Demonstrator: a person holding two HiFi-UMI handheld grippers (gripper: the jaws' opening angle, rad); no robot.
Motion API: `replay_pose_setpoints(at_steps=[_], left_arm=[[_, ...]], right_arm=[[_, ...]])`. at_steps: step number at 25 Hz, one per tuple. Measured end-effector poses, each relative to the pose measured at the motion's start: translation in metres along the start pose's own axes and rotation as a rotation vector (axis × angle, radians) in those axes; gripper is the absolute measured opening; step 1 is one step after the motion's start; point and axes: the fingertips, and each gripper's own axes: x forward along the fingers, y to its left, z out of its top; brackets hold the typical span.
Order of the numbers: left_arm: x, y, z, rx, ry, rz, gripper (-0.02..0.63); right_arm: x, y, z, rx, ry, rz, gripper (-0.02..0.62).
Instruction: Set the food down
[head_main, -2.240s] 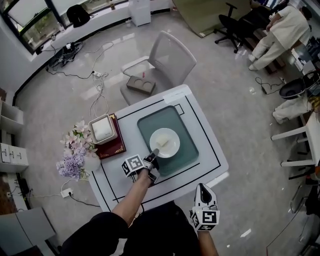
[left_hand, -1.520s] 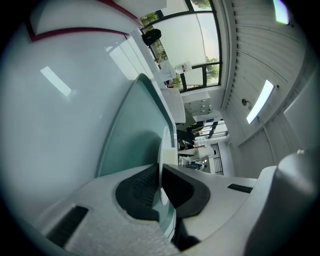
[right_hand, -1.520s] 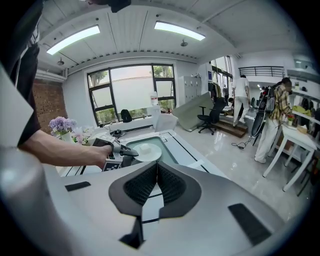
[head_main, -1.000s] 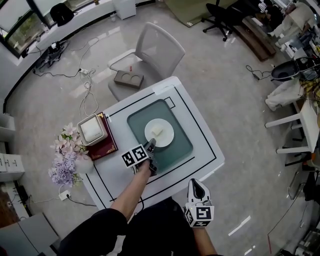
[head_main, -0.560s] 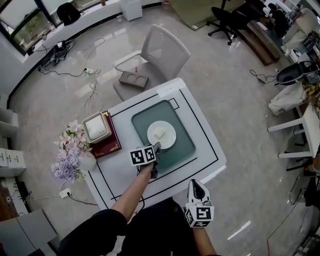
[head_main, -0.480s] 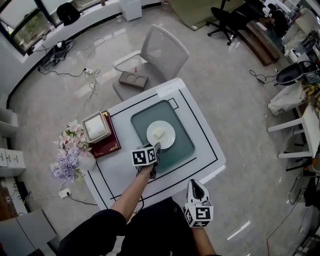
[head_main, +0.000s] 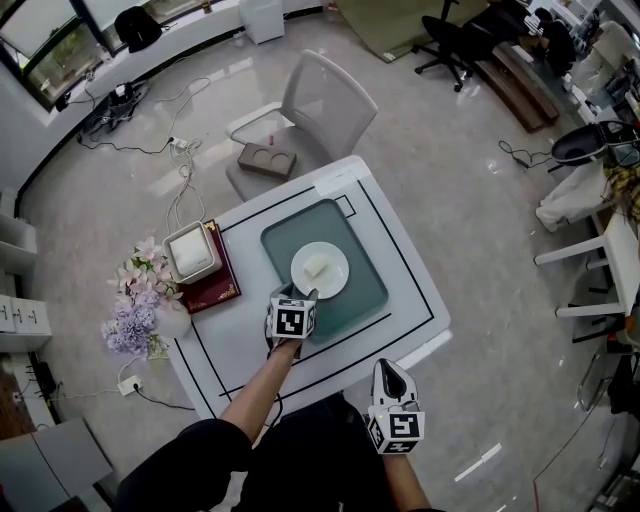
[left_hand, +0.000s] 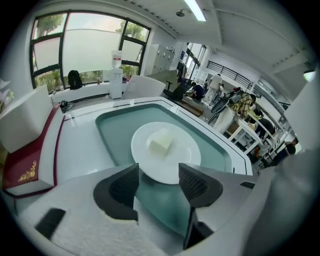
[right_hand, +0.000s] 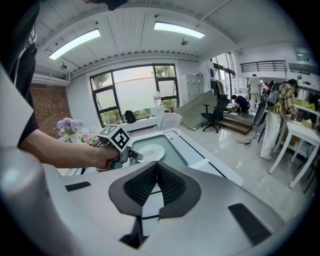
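Jaws: left gripper just been opening, wide, empty; right gripper closed | food: block faces show only in left gripper view, long axis toward upper right.

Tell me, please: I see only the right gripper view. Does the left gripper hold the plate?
Observer: No. The left gripper is open; its jaws have just been opening, and nothing is gripped between them.
Operator: Is the food on the plate?
Observer: Yes, a pale block of food lies on the white plate.
Operator: What is hidden behind the arm?
Observer: A white box on a red book, beside the tray.
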Motion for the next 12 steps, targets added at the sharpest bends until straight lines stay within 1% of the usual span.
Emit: replay_pose_setpoints(at_steps=[3, 7, 12], left_arm=[[-0.005, -0.002, 0.001, 0.008, -0.011, 0.002, 0.235], [-0.022, -0.005, 0.005, 0.042, -0.061, 0.009, 0.235], [-0.059, -0.022, 0.011, 0.107, -0.167, -0.066, 0.233]], right_arm=[[-0.001, 0.002, 0.001, -0.003, -0.002, 0.008, 0.009], [0.002, 0.007, 0.006, -0.021, -0.014, 0.033, 0.009], [0.009, 0.023, 0.019, -0.049, -0.047, 0.083, 0.009]])
